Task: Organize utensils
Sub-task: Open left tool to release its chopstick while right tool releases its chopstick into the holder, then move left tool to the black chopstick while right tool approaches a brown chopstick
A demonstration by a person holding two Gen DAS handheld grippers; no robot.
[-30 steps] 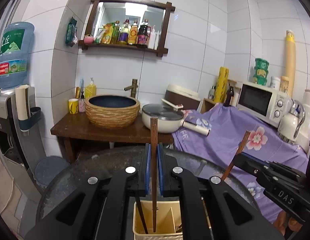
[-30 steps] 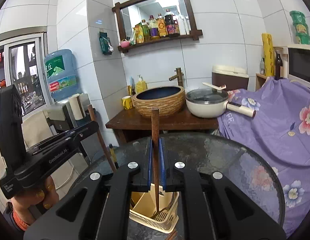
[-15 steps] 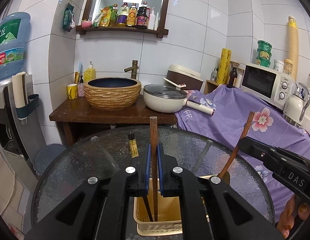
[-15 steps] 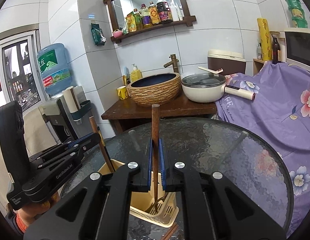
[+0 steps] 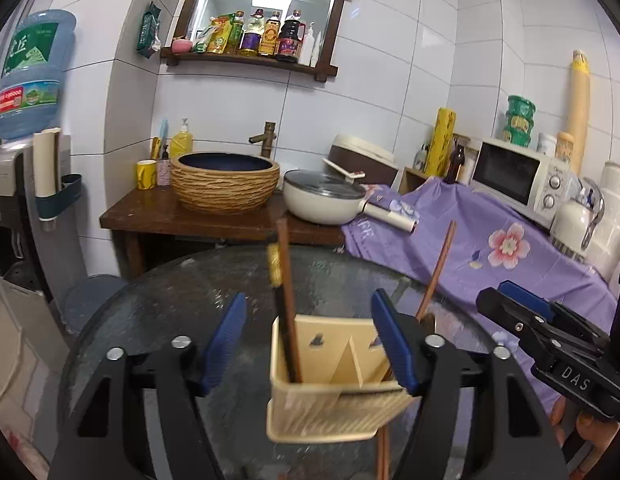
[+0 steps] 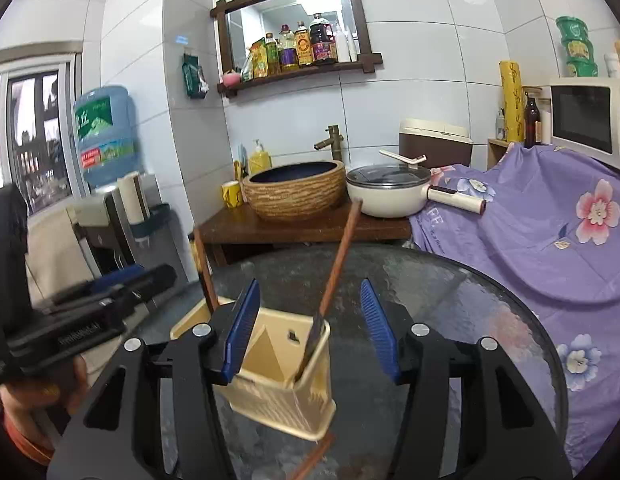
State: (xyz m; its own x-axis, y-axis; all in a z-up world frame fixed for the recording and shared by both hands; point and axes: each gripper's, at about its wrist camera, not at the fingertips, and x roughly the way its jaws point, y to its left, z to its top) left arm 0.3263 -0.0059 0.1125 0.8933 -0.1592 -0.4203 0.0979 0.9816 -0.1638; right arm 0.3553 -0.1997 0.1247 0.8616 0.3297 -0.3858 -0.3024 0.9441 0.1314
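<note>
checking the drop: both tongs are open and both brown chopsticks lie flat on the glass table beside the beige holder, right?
Not flat beside it: both wrist views show the left chopstick and right chopstick standing inside the beige holder. The left tongs and right tongs are opening, clear of them.

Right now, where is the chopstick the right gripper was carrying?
The reddish chopstick stands tilted in the right-hand compartment of the cream utensil holder on the glass table, between the opening jaws of the right gripper, touching neither pad.

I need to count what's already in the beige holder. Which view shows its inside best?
The left wrist view: it looks down into the holder, showing its divider and chopsticks. The right wrist view shows it cornerwise, partly behind a finger.
</note>
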